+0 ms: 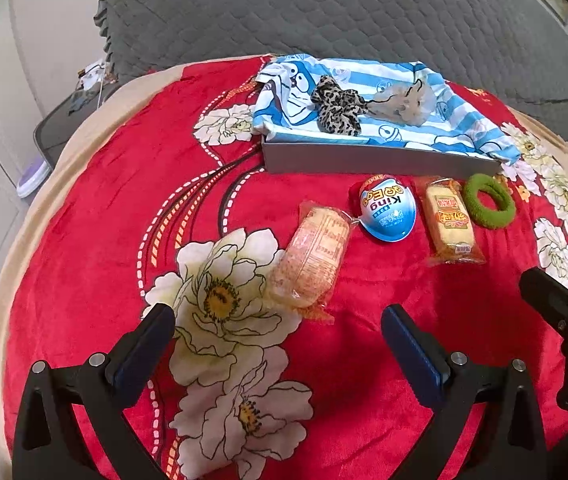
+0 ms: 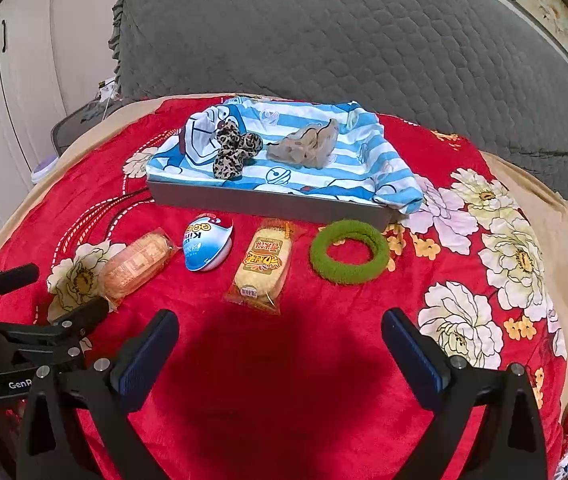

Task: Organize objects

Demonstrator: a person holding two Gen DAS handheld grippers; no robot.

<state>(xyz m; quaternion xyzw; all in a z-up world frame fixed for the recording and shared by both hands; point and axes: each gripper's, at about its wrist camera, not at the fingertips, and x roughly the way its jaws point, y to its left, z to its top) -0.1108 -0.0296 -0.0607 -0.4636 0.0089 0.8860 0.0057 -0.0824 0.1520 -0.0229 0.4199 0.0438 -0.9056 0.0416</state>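
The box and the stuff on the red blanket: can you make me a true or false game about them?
1. The leopard-print scrunchie lies in the box. True.
2. The green ring is inside the box. False: it lies on the red blanket, in front of the box.
3. The left gripper holds a snack. False: it is open and empty.
4. The blue egg lies between two wrapped snacks. True.
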